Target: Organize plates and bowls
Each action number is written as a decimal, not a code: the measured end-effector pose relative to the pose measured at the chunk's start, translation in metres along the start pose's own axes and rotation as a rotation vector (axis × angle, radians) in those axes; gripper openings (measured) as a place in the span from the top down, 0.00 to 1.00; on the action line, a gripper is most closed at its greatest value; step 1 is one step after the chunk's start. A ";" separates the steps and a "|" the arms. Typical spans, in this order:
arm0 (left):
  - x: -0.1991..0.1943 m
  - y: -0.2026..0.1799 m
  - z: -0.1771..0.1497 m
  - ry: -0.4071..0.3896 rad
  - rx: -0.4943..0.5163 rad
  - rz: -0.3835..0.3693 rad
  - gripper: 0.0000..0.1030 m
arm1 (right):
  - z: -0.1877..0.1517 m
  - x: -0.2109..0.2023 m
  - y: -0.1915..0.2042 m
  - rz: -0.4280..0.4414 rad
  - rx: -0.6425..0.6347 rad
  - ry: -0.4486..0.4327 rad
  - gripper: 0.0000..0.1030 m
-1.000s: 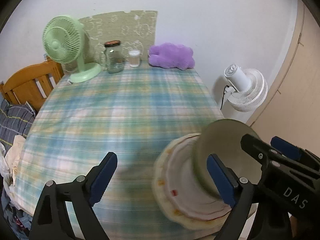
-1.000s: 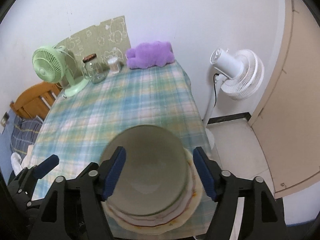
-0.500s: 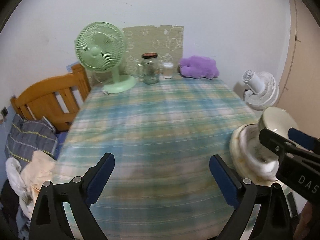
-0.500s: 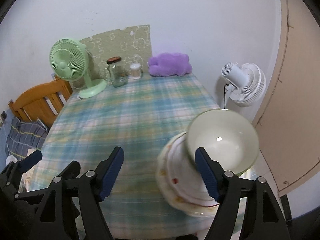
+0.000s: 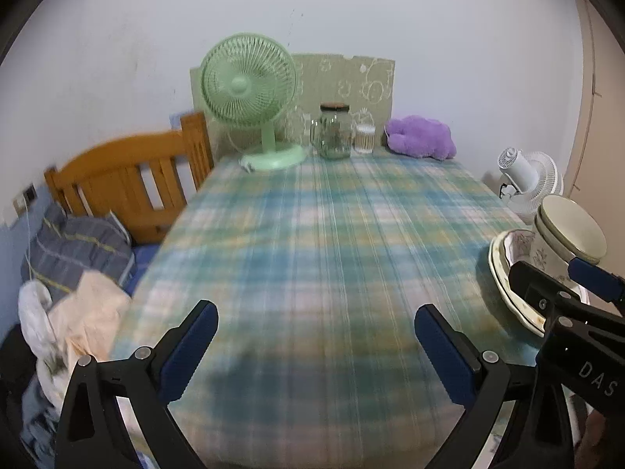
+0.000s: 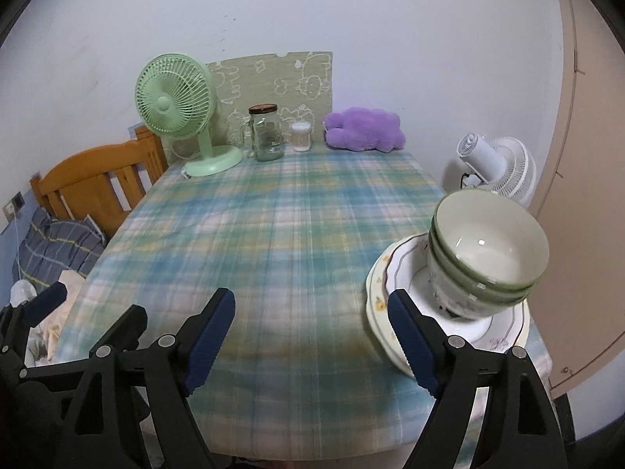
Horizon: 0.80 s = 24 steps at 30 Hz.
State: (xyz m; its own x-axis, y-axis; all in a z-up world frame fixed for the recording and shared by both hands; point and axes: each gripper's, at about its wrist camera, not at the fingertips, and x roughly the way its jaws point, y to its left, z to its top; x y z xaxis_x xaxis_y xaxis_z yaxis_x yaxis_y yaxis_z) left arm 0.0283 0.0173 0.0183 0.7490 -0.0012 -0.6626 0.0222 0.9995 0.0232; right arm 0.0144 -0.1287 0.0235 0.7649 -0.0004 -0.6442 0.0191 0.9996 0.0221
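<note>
At the far left edge of the plaid green-and-blue tablecloth (image 6: 281, 234) stands the mint-green desk fan (image 6: 175, 105), then a clear glass jar with a brown lid (image 6: 266, 133) and a purple plush cushion (image 6: 365, 129). The left gripper (image 5: 316, 346) hovers over bare cloth, jaws spread wide and empty. The right gripper (image 6: 312, 334) is likewise parted, holding nothing — just right of it, stacked green-rimmed cream bowls (image 6: 488, 252) sit on the pile of floral cream plates (image 6: 384, 285) at the table's right edge
</note>
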 end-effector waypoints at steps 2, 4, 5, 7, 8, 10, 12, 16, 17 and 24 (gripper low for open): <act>-0.001 -0.002 -0.008 0.001 -0.006 -0.008 0.01 | -0.008 -0.003 -0.001 -0.004 -0.007 -0.011 0.19; -0.004 -0.004 -0.013 -0.009 -0.005 -0.006 0.01 | -0.013 -0.006 -0.003 -0.009 -0.005 -0.019 0.19; -0.006 -0.005 -0.016 -0.012 -0.005 -0.006 0.01 | -0.016 -0.007 -0.004 -0.010 -0.003 -0.021 0.19; -0.008 -0.006 -0.019 -0.020 -0.009 -0.005 0.01 | -0.021 -0.008 -0.007 -0.009 0.003 -0.023 0.19; -0.009 -0.006 -0.021 -0.024 -0.014 -0.004 0.01 | -0.023 -0.009 -0.008 -0.008 0.003 -0.028 0.19; -0.011 -0.006 -0.023 -0.026 -0.022 0.001 0.01 | -0.024 -0.011 -0.008 -0.008 -0.002 -0.034 0.19; -0.012 -0.006 -0.024 -0.029 -0.026 0.004 0.01 | -0.026 -0.013 -0.010 -0.007 -0.005 -0.042 0.19; -0.018 -0.009 -0.025 -0.052 -0.019 0.016 0.01 | -0.029 -0.019 -0.017 -0.014 0.009 -0.056 0.19; -0.019 -0.009 -0.025 -0.057 -0.021 0.014 0.01 | -0.030 -0.020 -0.018 -0.018 0.011 -0.057 0.19; -0.029 -0.006 -0.023 -0.082 -0.027 0.033 0.01 | -0.031 -0.028 -0.020 -0.016 0.013 -0.069 0.18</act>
State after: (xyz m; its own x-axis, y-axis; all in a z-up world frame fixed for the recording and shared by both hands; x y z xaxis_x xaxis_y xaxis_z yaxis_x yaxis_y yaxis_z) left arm -0.0091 0.0125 0.0198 0.8005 0.0306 -0.5986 -0.0204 0.9995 0.0237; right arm -0.0274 -0.1480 0.0171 0.8068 -0.0189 -0.5905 0.0400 0.9989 0.0226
